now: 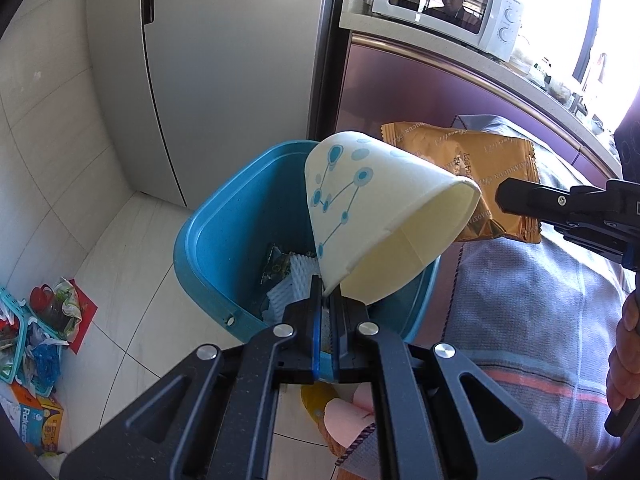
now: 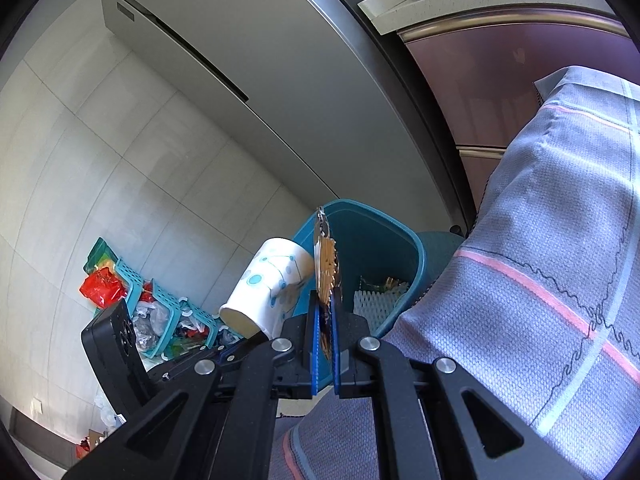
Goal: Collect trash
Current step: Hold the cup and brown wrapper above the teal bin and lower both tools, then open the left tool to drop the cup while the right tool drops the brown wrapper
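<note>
So the left gripper (image 1: 326, 292) was clamped tight on the rim of a white paper cup with a blue dot-and-line pattern (image 1: 372, 200), pinching the wall right at the lip. The cup was tipped on its side, open mouth facing near and right, hanging over the blue plastic trash bin (image 1: 224, 216) on the pale tiled floor (image 1: 132, 240).

The right gripper (image 2: 325, 300) was squeezed shut on a crinkly orange foil snack wrapper (image 1: 460, 160). From the right wrist camera the wrapper (image 2: 326, 260) showed edge-on, sticking up between the blue pads, just right of the cup (image 2: 268, 280) and in front of the bin (image 2: 384, 240). In the left view it sat just behind the cup, up and to the right, over the bin's far right side.

Inside the bin was already some stuff: a white ridged foam sheet (image 1: 292, 284) and a small dark wrapper (image 1: 278, 268), though I couldn't really make out what that one was.

Right of the bin was a grey cloth with pink stripes (image 1: 540, 300), draped over something. Far behind stood a tall grey fridge (image 1: 224, 60), and a white microwave (image 1: 444, 4) on a counter. Off to the left, teal plastic baskets full of clutter (image 2: 160, 312) sat on the floor.
</note>
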